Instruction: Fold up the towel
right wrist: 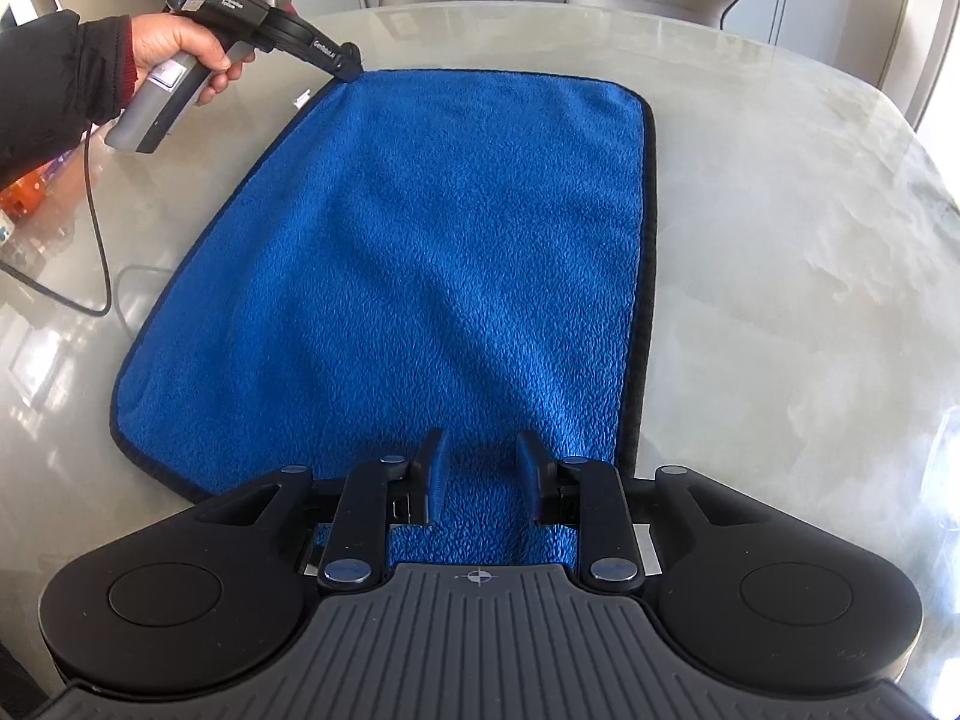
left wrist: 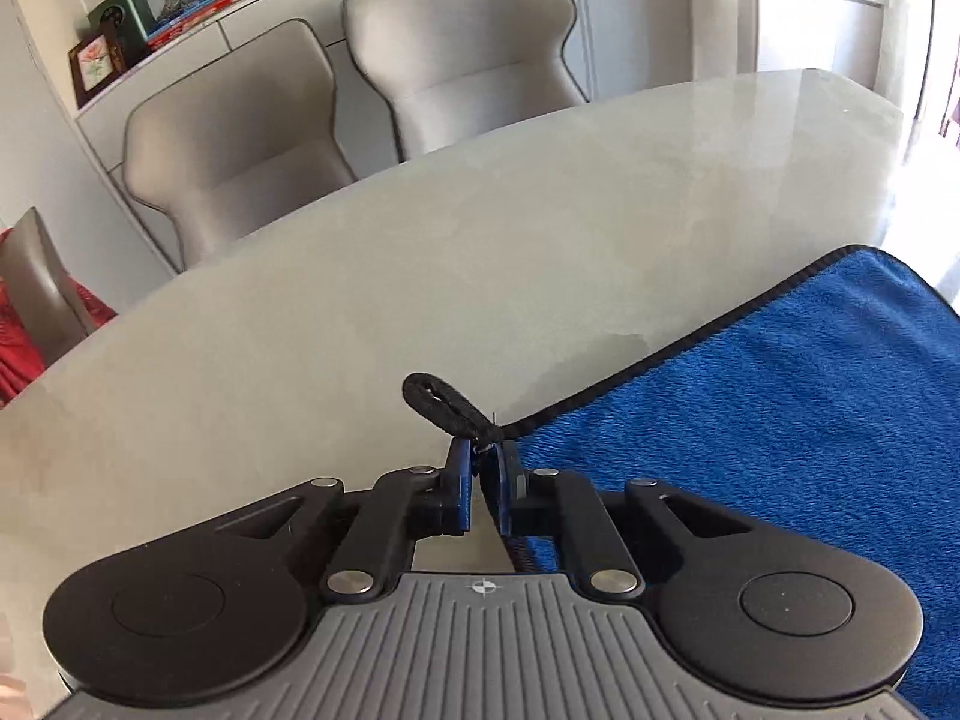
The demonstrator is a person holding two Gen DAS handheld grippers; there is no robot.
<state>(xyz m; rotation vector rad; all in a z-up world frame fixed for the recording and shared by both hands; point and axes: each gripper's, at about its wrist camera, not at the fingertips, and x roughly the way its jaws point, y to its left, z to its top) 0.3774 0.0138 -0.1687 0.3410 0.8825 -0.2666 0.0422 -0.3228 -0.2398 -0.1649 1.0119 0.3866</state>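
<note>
A blue towel [right wrist: 420, 276] with black edging lies flat on the grey marble table [right wrist: 780, 300], long side running away from the right wrist view. My left gripper [left wrist: 483, 450] is shut on the towel's corner [left wrist: 498, 435], where a black hanging loop [left wrist: 438, 399] sticks out past the fingertips. The same gripper shows in the right wrist view [right wrist: 348, 69] at the towel's far left corner, held by a hand. My right gripper [right wrist: 480, 450] is open, its blue pads [right wrist: 435, 468] spread just above the towel's near edge, holding nothing.
Two grey upholstered chairs [left wrist: 456, 48] stand at the table's far side. A shelf with books and a picture frame [left wrist: 120, 42] lies behind them. A black cable [right wrist: 90, 252] trails across the table left of the towel. A red cloth [left wrist: 18, 348] lies at far left.
</note>
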